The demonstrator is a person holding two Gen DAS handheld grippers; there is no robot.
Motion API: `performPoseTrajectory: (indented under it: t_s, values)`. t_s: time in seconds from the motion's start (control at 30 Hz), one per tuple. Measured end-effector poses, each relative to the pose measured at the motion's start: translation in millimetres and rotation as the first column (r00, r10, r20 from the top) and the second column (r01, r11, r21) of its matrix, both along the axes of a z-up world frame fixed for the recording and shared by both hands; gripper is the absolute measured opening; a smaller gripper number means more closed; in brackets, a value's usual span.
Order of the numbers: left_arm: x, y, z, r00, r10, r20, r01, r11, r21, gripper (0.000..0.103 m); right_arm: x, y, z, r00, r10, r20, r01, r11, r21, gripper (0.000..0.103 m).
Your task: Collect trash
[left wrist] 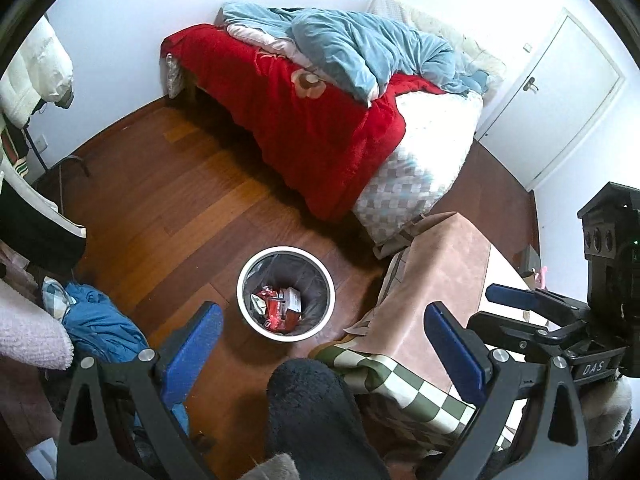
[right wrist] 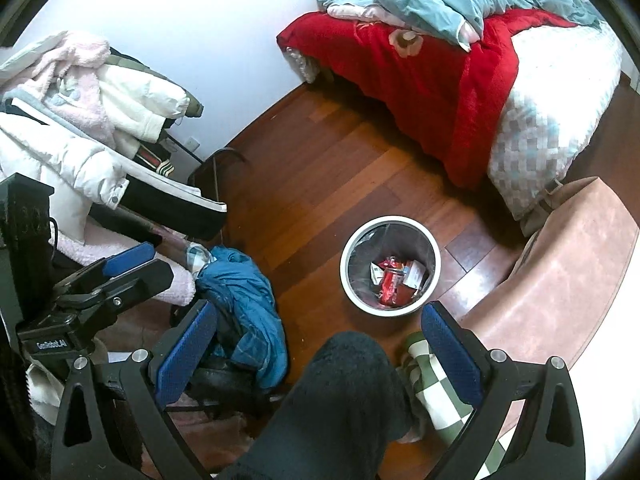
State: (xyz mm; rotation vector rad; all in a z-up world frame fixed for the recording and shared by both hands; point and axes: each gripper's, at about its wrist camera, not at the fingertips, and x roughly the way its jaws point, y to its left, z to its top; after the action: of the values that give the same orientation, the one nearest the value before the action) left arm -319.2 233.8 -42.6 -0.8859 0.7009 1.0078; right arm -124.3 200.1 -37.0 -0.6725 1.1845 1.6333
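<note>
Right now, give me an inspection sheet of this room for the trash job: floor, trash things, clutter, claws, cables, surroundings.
Surface: wooden floor, bare around the bin; no loose trash seen on it.
Job's things: white round bin with a dark liner, standing upright on the floor; red and white wrappers lie in its bottom.
Clutter: blue jacket heaped on the floor left of the bin; white and pink coats piled behind it.
Claws: left claw open and holding nothing; right claw open and holding nothing.
Cables: nothing seen for certain.
Surroundings: bed with red blanket and blue duvet; closed white door; pinkish cloth-covered surface right of the bin.
</note>
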Motion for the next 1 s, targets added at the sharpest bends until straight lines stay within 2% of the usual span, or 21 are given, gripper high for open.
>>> performPoseTrajectory:
  t_s: [0.47, 1.0]
  values:
    - [-6.2, -4.8, -5.1, 1.000, 0.030, 0.003, -0.030, 0.999, -0.016, 0.103, -3.9, 0.8, -2.8, 1.000, 0.008, 0.017, -0.007, 1.000, -0.017, 0.103]
    - [-9.8, -9.1, 1.2, 0.999, 0.018, 0.029, -0.017, 1.000, -0.019, 0.103, -7.3, 5.1, -4.7, 1.000, 0.007, 0.018, -0.007, 1.000, -0.020, 0.103]
